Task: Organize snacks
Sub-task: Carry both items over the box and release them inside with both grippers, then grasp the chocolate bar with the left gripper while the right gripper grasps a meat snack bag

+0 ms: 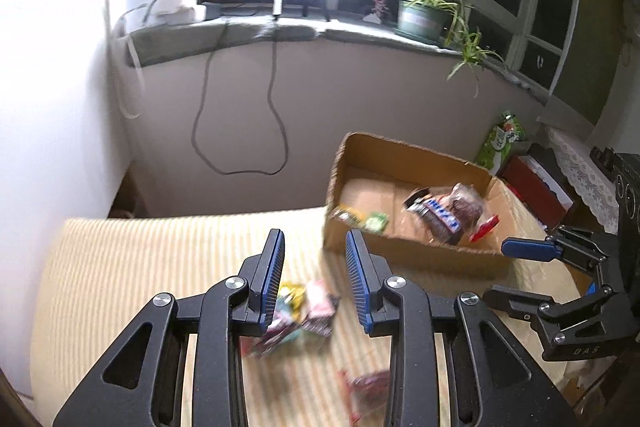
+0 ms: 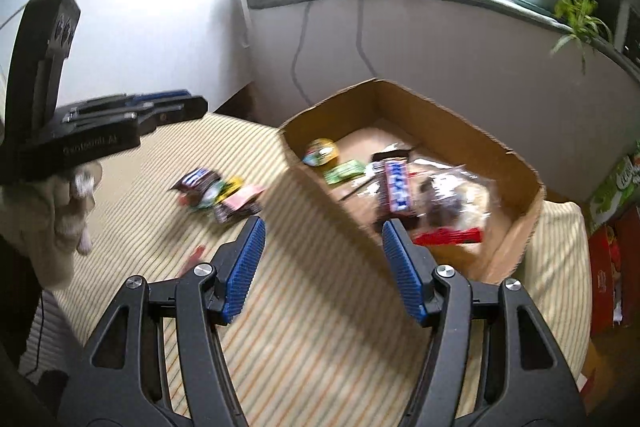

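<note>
Roughly halfway, by my judgement. On the left, a small heap of snack packets (image 2: 218,197) lies on the striped cloth (image 2: 320,327), with one reddish packet (image 1: 370,385) apart from it, blurred and hard to identify. Both wait to be moved. The left gripper (image 1: 314,283) hangs above the heap, jaws apart and empty. The right gripper (image 2: 322,269) is likewise parted, holding nothing. Further right, the cardboard box (image 2: 460,131) already contains several packets, perhaps five.
</note>
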